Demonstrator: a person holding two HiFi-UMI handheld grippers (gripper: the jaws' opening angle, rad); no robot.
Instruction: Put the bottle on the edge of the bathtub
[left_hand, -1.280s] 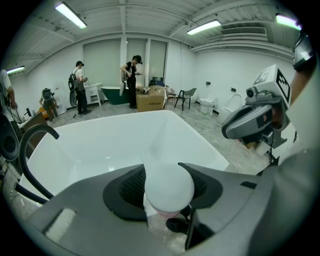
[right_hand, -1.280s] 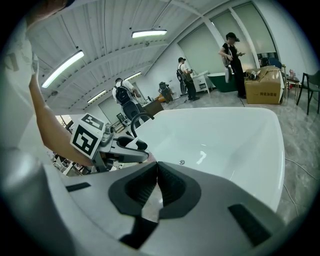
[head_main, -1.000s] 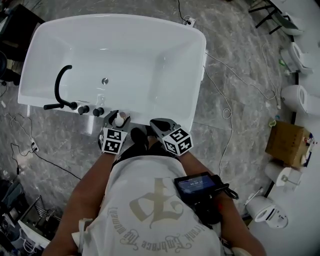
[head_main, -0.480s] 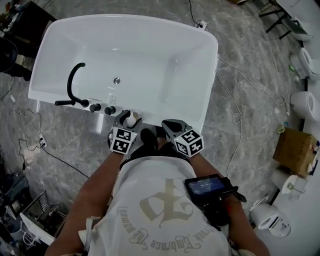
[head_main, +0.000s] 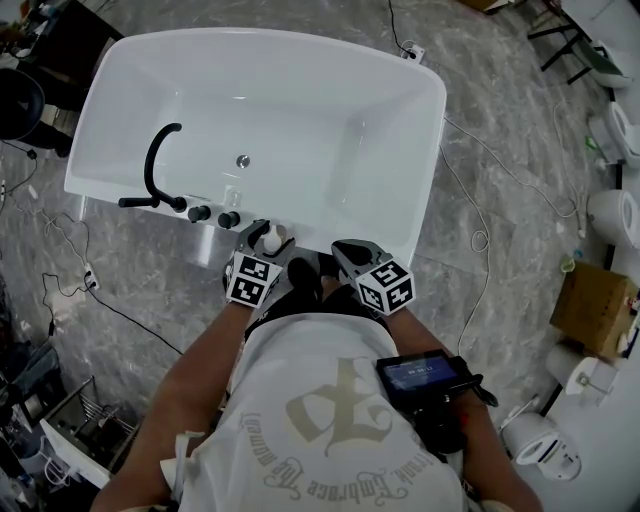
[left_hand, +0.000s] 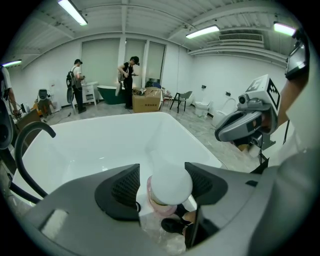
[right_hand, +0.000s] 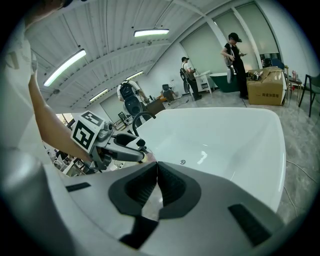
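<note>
Left tongs (left_hand: 161, 176): one; jaws just opening, clear of the bottle (head_main: 271, 240) between them.
Right tongs (right_hand: 156, 172): one; closed, empty.
Bottle: one, standing on near edge of bathtub (head_main: 300, 58).
Bathtub: one, white; one black tap (head_main: 155, 160), two knobs (head_main: 199, 213).
Floor (head_main: 500, 240): grey marble, cables (head_main: 470, 160).
Box (head_main: 597, 295): one, far right.

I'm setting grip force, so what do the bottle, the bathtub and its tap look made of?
The bottle looks like thin clear plastic, with crinkly highlights on its body, and has a matte white rounded cap, likely plastic. The bathtub is glossy white with light reflections; acrylic or enamel, I cannot tell. The tap is matte black, probably coated metal.
</note>
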